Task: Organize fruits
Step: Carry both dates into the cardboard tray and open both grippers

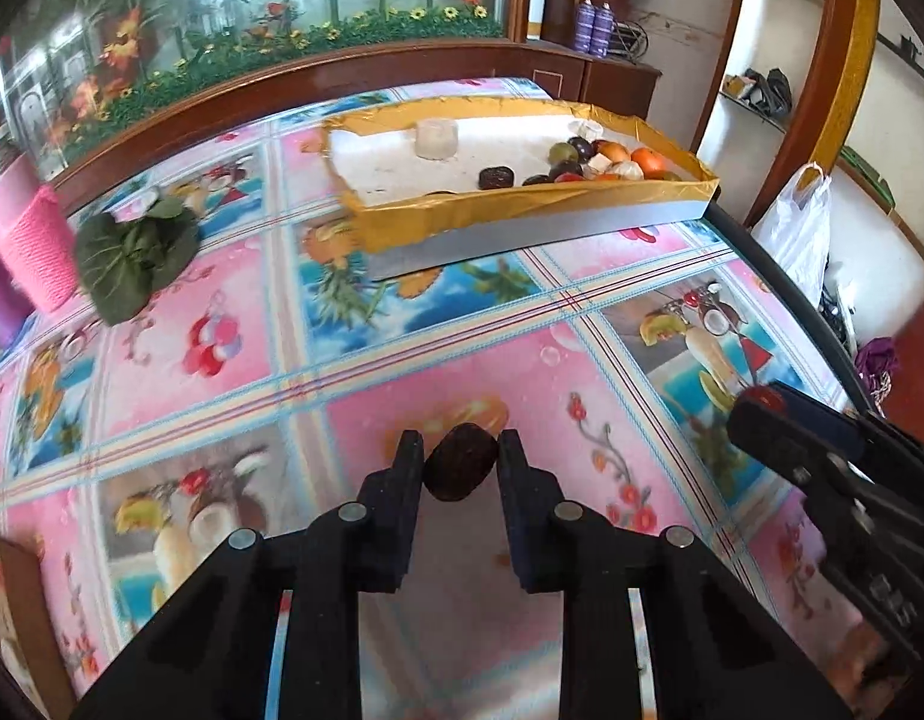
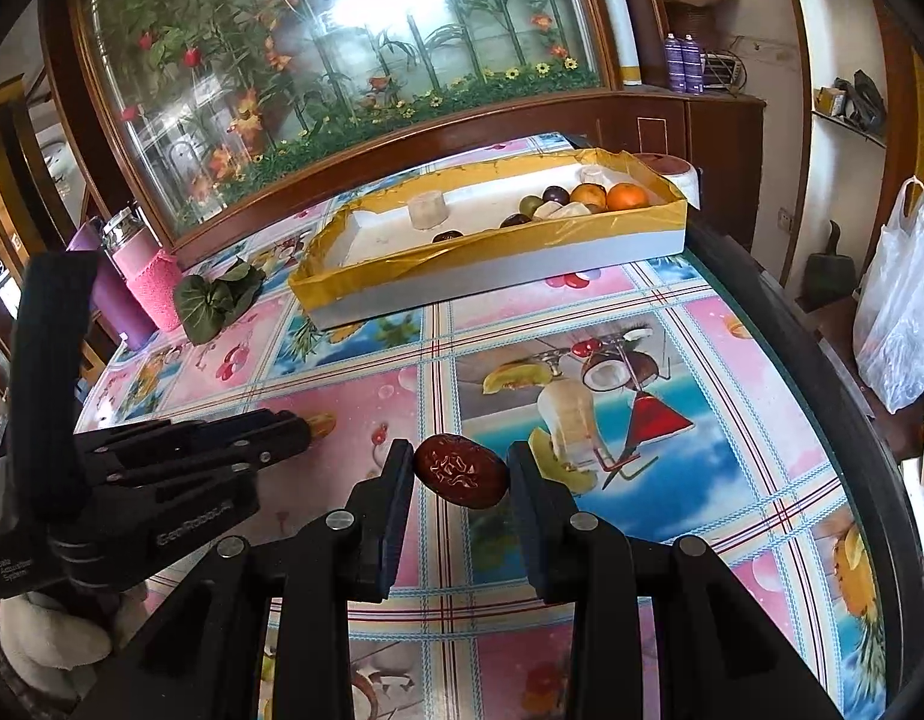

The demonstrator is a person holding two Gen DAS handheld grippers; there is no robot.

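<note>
The bench [image 2: 732,360] is almost cleared of fruit: the gold-edged tray [image 2: 498,264] at its far side already holds a pile at its right end. Left to bring over, seemingly: one wrinkled date [image 1: 461,463] pinched in the left gripper [image 1: 460,461], another date [image 2: 461,469] clamped by the right gripper [image 2: 460,474], both jaws narrowed onto fruit.

Pink-and-blue fruit-print tablecloth [image 2: 582,312] with red plaid lines, gold-taped white box [image 2: 582,252], bright orange [image 2: 627,196], wrinkled dark red date [image 2: 462,471], dull brown date [image 1: 461,463], black grippers [image 2: 462,462].
</note>
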